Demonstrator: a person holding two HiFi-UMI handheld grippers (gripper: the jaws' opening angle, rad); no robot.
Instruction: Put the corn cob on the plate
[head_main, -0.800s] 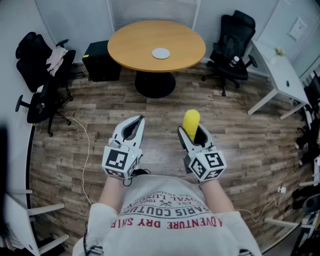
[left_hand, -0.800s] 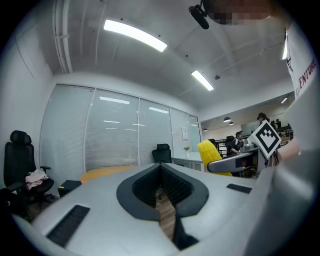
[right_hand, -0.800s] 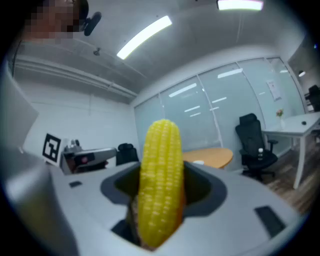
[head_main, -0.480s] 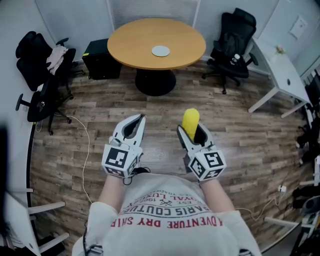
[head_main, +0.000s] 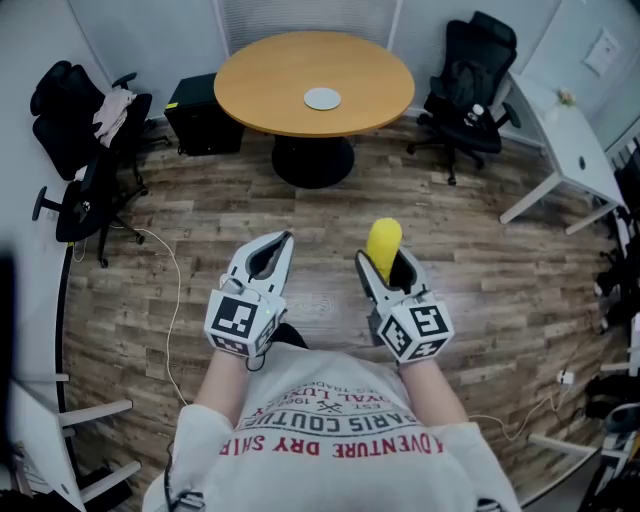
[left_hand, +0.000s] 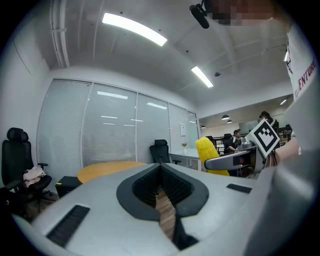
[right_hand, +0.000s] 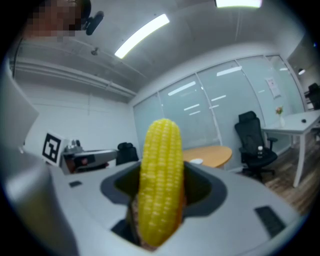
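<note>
A yellow corn cob stands up between the jaws of my right gripper, which is shut on its lower half; in the right gripper view the corn cob fills the middle. My left gripper is beside it at the same height, shut with nothing in it. Both hover over the wooden floor, in front of the person's chest. The small white plate lies on the round wooden table well ahead, and the plate shows faintly past the cob.
Black office chairs stand at the left and beyond the table at the right. A black box sits beside the table's pedestal. A white desk lines the right side. A cable runs over the floor.
The table and plate have slid slightly up in the head view. Both grippers keep their pose, and the corn stays in the right one.
</note>
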